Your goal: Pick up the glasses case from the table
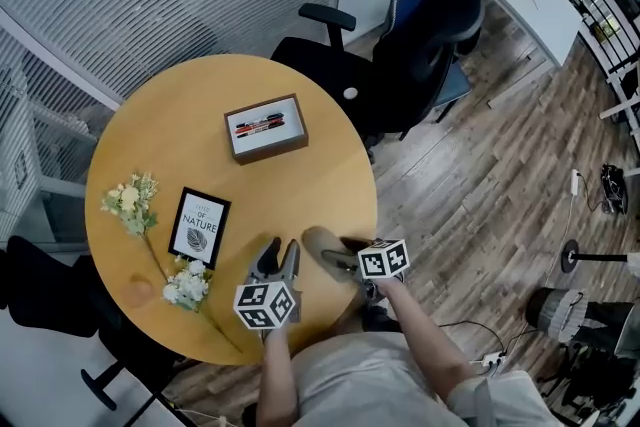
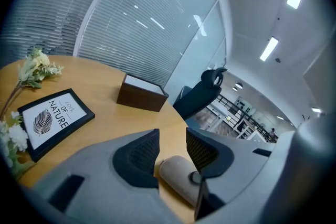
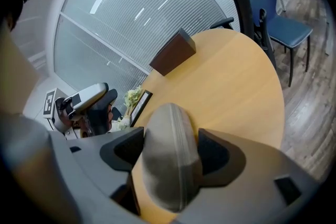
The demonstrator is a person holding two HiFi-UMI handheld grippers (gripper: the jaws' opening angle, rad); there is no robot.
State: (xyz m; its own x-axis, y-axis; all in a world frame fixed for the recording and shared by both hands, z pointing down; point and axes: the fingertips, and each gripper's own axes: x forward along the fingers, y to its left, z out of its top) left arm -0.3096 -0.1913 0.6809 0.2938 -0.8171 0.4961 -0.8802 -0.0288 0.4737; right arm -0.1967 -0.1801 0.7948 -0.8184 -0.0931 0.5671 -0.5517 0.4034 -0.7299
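Round table (image 1: pixel 190 105) — right gripper (image 3: pixel 170 148) fingers apart around glasses case (image 1: pixel 322 246) | left gripper (image 2: pixel 172 147) fingers apart | frame (image 1: pixel 199 226), flowers (image 1: pixel 131 199) beside

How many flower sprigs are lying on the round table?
2. One flower sprig lies near the table's left edge, left of the framed print. The other sprig lies just on the person's side of that print. None appears hidden.
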